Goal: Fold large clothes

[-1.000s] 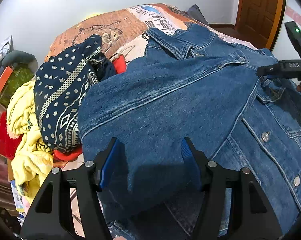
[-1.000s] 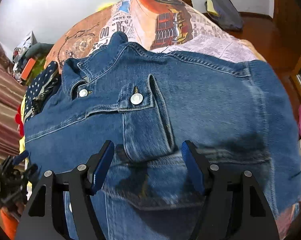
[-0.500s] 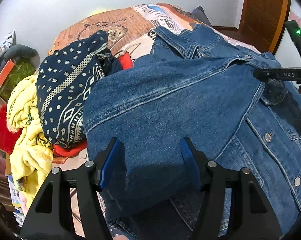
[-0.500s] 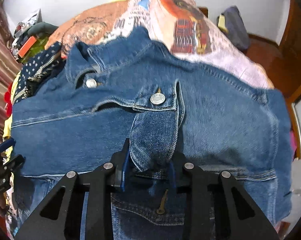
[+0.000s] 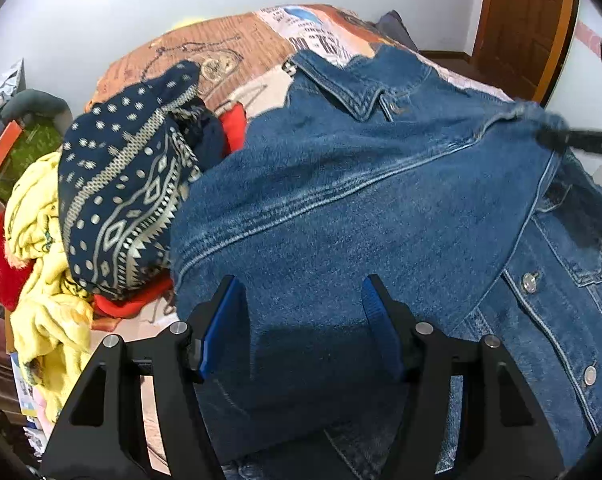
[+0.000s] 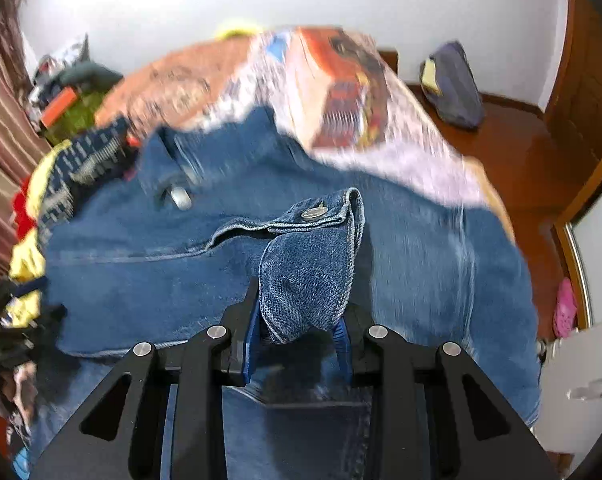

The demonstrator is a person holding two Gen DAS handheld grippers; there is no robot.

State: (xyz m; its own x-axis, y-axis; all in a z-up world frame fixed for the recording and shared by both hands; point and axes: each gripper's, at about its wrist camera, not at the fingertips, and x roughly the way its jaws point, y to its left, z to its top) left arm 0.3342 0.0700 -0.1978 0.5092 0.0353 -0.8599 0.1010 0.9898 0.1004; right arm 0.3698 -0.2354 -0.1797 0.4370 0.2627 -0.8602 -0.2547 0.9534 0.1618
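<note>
Denim fills both views: a blue denim jacket (image 5: pixel 365 208) lies spread, front up, on a bed with a printed bedspread (image 5: pixel 237 44), its collar (image 5: pixel 341 88) toward the far wall and its metal buttons (image 5: pixel 529 282) running down the near right side. Beside it, on the left, sits a heap of other laundry, topped by a navy patterned cloth (image 5: pixel 121 184) over a yellow garment (image 5: pixel 41 232).

The change is on the right side. A second ago the right gripper (image 6: pixel 297 340) hung spread above the chest pocket; its jaws have just been closing and now pinch a fold of denim just below the pocket flap (image 6: pixel 313 220), with the cloth bunched up between the blue pads (image 6: pixel 249 344). The pinched cloth already stands proud of the rest of the jacket, and the background in the right wrist view is smeared, which fits a hand in motion. In the left wrist view the right gripper shows only as a dark blurred bar at the right edge, so its exact hold cannot be confirmed from there.

The left gripper (image 5: pixel 301 320) has not changed: its 2 fingers stay spread over the jacket's left shoulder panel, gripping nothing, though whether the tips rest on the cloth is hard to say.

Judging from this, the fold is only beginning: 1 grasp is made, and the left side probably needs its own hold before the jacket can be turned over evenly.
</note>
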